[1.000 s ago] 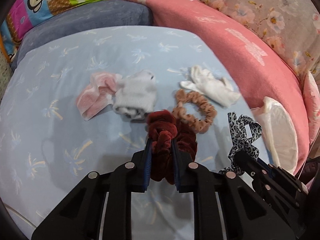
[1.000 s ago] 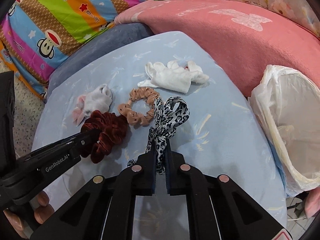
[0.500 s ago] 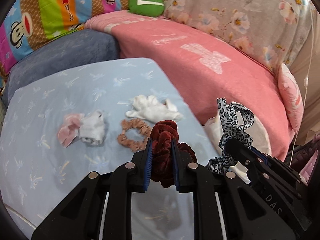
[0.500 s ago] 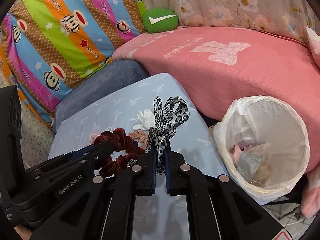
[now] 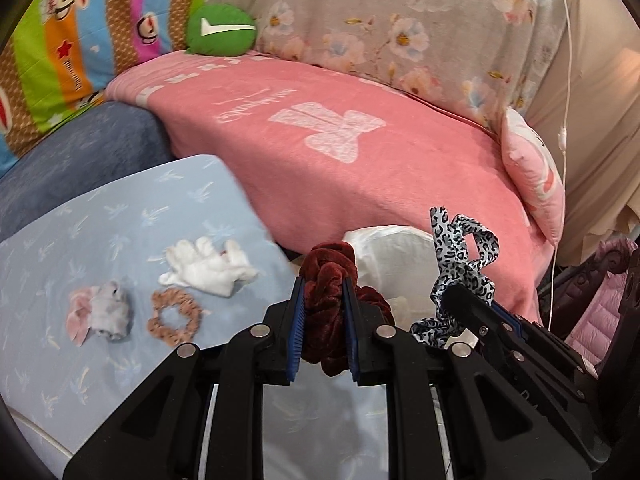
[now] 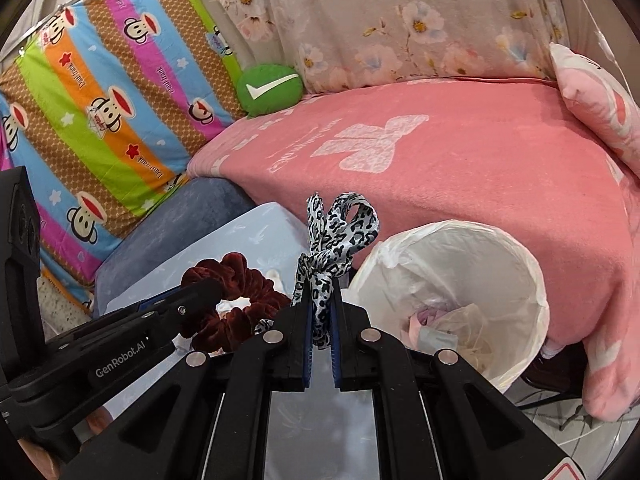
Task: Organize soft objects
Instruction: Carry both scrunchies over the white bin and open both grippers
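Left hand-held gripper (image 5: 323,312) clamped, blue pads pressing both sides of a dark red velvet scrunchie (image 5: 326,304); the scrunchie bulges above the fingertips and hangs below them, clear of the bed. Right hand-held gripper (image 6: 321,312) nearly closed, pinching a leopard-print ribbon hair tie (image 6: 334,240) whose loops stand up above the fingers. The two grippers sit side by side, right one near the rim of the bin. Pink blanket (image 6: 460,168) covers the bed behind; floral sheet and a striped monkey-print cloth (image 6: 112,112) hang at the back. Light blue sheet (image 5: 100,240) with a pale print at lower left. White-lined bin (image 6: 520,264) stands between the blue sheet and the pink blanket, soft scraps in its bottom. Round green cushion (image 5: 221,29) with a white tick at the back. On the blue sheet: white glove (image 5: 204,266), pink-and-grey sock bundle (image 5: 100,312), tan spotted scrunchie (image 5: 175,315), close together, none touching a gripper.
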`<state>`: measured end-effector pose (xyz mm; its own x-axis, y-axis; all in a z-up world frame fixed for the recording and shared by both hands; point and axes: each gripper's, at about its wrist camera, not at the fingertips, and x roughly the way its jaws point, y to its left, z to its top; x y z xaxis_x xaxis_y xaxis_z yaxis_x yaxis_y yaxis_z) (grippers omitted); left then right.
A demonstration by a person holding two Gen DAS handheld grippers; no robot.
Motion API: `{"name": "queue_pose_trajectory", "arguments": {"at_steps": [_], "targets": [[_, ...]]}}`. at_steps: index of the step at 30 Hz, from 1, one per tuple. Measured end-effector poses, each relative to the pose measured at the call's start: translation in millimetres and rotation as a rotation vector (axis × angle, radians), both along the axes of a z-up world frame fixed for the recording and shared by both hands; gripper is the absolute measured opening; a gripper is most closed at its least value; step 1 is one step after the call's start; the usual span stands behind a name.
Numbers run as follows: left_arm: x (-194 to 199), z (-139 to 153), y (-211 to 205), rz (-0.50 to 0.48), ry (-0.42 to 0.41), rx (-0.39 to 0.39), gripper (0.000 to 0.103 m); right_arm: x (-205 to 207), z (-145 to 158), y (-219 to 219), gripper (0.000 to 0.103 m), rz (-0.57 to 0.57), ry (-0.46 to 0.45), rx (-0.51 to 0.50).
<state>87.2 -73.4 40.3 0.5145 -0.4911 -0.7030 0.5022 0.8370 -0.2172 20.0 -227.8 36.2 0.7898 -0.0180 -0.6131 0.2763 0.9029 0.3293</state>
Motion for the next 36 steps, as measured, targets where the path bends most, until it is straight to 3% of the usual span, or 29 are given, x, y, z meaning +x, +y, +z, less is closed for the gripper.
{"name": "queue_pose_trajectory", "arguments": {"at_steps": [10, 20, 21, 22, 25, 26, 31, 36], "targets": [[-2.1, 1.9, -53.8, -0.113, -0.004, 0.007, 0.019, -15.4, -6.0, -55.5, 0.007, -0.108, -0.006, 0.025], [-1.1, -1.7, -88.0, -0.152, -0.007, 0.031, 0.021, -18.1, -9.8, -80.1, 0.007, -0.147, -0.007, 0.032], [-1.1, -1.5, -89.4, -0.152, -0.011, 0.032, 0.023, -17.9, -10.3, -81.5, 0.007, -0.149, -0.007, 0.033], [-1.2, -1.2, -90.7, -0.151, -0.016, 0.034, 0.033, -17.2, -10.7, -82.7, 0.007, -0.15, -0.005, 0.033], [-1.8, 1.9, -90.9, -0.126, -0.042, 0.032, 0.071, -16.6, -12.5, -82.7, 0.009, -0.153, -0.002, 0.035], [-2.0, 3.3, -89.6, -0.111, -0.056, 0.031, 0.077, -16.1, -13.1, -83.3, 0.011, -0.154, -0.002, 0.037], [3.5, 1.9, -82.3, -0.081, -0.054, 0.039, 0.078, -12.9, -14.1, -79.7, 0.018, -0.151, -0.005, 0.031], [8.0, -1.0, -72.0, -0.05, -0.044, 0.035, 0.078, -10.2, -12.9, -75.5, 0.032, -0.147, -0.008, 0.027]]}}
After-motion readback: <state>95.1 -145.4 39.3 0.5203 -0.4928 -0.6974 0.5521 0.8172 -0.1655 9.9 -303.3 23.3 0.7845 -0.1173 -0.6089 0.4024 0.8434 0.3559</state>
